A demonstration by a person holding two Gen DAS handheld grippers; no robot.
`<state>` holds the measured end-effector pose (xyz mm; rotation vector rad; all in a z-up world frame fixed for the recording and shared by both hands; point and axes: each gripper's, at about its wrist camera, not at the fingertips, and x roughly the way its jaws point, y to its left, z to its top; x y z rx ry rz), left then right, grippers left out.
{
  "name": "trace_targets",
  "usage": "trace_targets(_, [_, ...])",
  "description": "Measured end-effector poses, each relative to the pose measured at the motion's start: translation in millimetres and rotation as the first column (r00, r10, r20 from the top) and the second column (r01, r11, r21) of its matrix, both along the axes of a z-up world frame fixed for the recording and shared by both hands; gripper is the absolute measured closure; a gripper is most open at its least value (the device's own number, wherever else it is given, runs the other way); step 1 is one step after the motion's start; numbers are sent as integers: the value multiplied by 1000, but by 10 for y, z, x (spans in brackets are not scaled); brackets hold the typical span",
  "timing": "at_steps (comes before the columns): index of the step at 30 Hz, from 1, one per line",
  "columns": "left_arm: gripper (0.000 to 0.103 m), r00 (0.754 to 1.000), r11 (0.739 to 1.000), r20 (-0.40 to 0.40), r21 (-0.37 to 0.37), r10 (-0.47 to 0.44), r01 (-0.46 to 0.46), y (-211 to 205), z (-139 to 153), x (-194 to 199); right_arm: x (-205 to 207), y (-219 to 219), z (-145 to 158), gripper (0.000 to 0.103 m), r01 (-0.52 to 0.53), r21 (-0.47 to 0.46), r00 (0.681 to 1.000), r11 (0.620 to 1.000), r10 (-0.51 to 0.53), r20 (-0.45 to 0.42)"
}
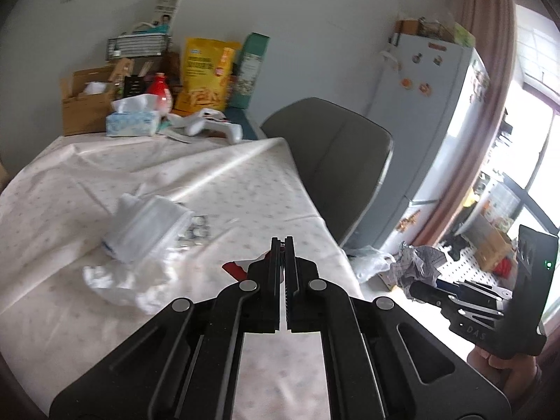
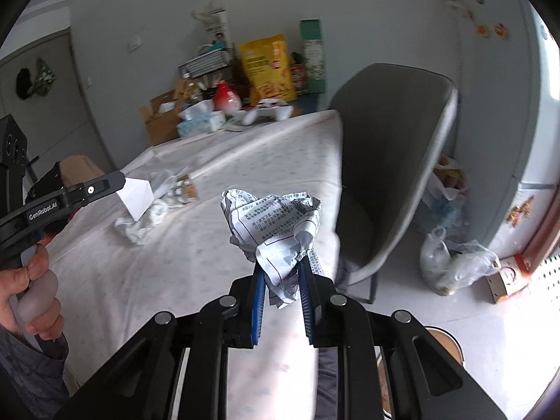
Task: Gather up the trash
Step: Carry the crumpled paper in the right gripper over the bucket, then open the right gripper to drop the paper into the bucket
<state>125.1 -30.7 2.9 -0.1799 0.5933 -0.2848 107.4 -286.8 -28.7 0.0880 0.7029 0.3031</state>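
A: What's in the R tool?

B: My right gripper (image 2: 280,273), black w/ blue pads, is clamped on a crumpled ball of white printed paper (image 2: 276,224). Jaws are narrow, pinching the wad's lower end; most of the wad sticks out past the tips. I hold it over the edge of the table w/ the white dotted cloth (image 2: 210,245), on the side nearest the grey padded chair (image 2: 388,161).

A: And the L tool?

B: My left gripper (image 1: 283,245), all black, has jaws pressed together. A red-and-white scrap of wrapper (image 1: 235,268) shows just left of the tips. Can't tell if it's pinched or only lying on the table under them.

A: What trash is on the table?

B: Near the table's middle: a clear plastic tub w/ a blue-print label (image 1: 147,227), tilted. Touching it, on the side toward me, a crumpled white tissue (image 1: 115,280). Just beside the tub, toward the chair, a small foil blister pack (image 1: 194,232).

A: Far end of the table?

B: Against the wall: a blue tissue box (image 1: 133,119), a yellow snack bag (image 1: 206,73), a red round bottle (image 1: 160,87), a white game controller (image 1: 213,122).

A: Off the table?

B: On the floor past the chair, a clear plastic bag w/ stuff inside (image 2: 455,262), near the white fridge (image 2: 525,122).
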Motion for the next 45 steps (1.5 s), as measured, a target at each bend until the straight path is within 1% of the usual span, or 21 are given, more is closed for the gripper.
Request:
trace_targets(8, [100, 998, 998, -4, 14, -67, 67, -456, -8, 83, -22, -499, -172, 84, 96, 4, 995, 995, -96, -36])
trace_targets(14, [100, 994, 994, -21, 31, -106, 107, -773, -53, 156, -67, -746, -332, 84, 138, -6, 988, 990, -138, -66])
trace_targets(25, [100, 981, 982, -70, 48, -181, 184, -1430, -230, 281, -90, -1316, -706, 83, 250, 16, 960, 968, -246, -132])
trace_targets(28, [100, 975, 977, -90, 58, -201, 207, -1585, -304, 312, -69, -1436, -846, 83, 278, 12, 949, 961, -272, -156])
trace_targets(30, [100, 972, 974, -101, 61, -213, 220, -1658, -334, 343, -52, -1515, -957, 82, 305, -7, 938, 952, -302, -172])
trace_targets(31, [100, 970, 972, -105, 64, -220, 227, -1696, -338, 357, -45, -1551, -1005, 78, 322, -9, 930, 947, -318, -183])
trace_targets(32, [100, 968, 970, -107, 66, -226, 233, -1728, -341, 362, -31, -1614, -1071, 76, 357, -20, 914, 934, -353, -201])
trace_targets(33, [100, 967, 968, -107, 67, -232, 240, -1755, -343, 361, -22, -1668, -1127, 68, 380, -31, 901, 925, -377, -217])
trace_targets(34, [100, 965, 967, -108, 69, -239, 247, -1789, -342, 363, -13, -1700, -1160, 51, 390, -35, 893, 920, -388, -229])
trace_targets(35, [100, 963, 965, -110, 70, -245, 253, -1825, -349, 365, -18, -1731, -1186, 41, 399, -32, 889, 916, -395, -232])
trace_targets(38, [100, 955, 957, -124, 74, -269, 279, -1959, -377, 385, -65, -1821, -1219, 38, 419, -37, 881, 907, -416, -226])
trace_targets(40, [100, 948, 950, -130, 79, -290, 302, -2087, -397, 396, -111, -1906, -1213, 35, 439, -24, 873, 898, -432, -227])
trace_targets(43, [100, 936, 938, -142, 84, -322, 336, -2268, -436, 403, -203, -2063, -1138, 29, 470, -18, 863, 883, -464, -200])
trace_targets(45, [100, 926, 928, -152, 90, -346, 362, -2406, -469, 404, -260, -2178, -1087, 27, 486, -17, 857, 874, -481, -183])
